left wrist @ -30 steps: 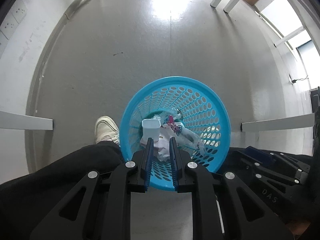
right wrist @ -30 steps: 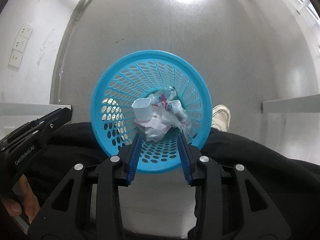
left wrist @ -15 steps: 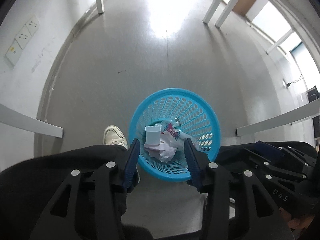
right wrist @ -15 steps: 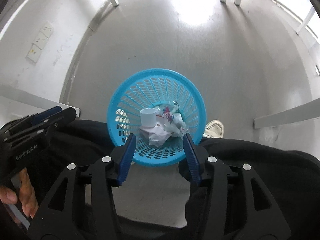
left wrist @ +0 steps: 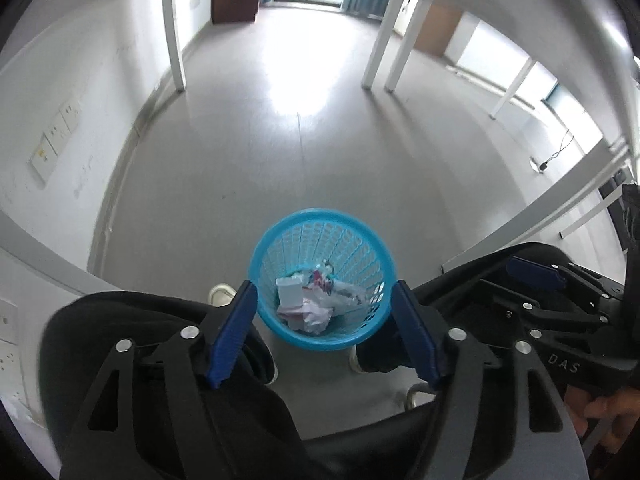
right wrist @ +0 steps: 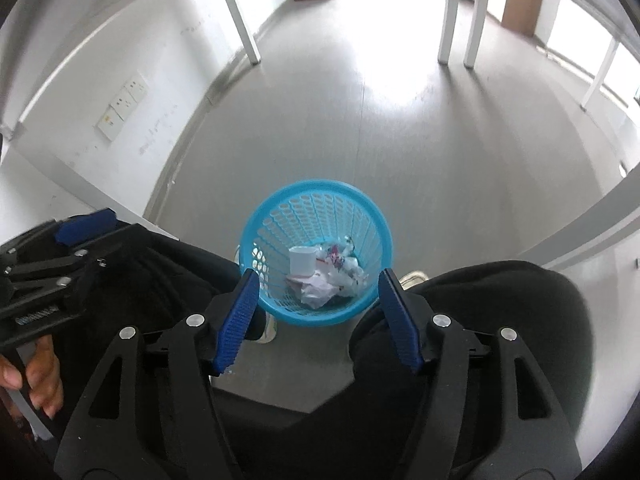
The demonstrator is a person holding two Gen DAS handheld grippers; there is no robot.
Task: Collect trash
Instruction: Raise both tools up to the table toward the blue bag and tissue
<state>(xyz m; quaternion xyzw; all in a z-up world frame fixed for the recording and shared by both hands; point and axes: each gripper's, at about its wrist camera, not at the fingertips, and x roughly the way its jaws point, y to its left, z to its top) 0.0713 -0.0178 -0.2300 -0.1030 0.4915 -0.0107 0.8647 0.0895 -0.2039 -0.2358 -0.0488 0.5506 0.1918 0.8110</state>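
Grey floor [left wrist: 320, 152] lies bare around the blue basket [left wrist: 322, 276], which holds the trash [left wrist: 316, 304] below both grippers' empty, opening jaws; collecting looks finished.

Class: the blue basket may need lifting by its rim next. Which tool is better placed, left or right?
Neither clearly: left tool and right tool both hang above the basket, empty, jaws opening.

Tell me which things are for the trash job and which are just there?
For the job:
- blue basket
- white cup
- crumpled paper
- left gripper, opening, empty
- right gripper, opening, empty

Just there:
- wall sockets
- white table legs
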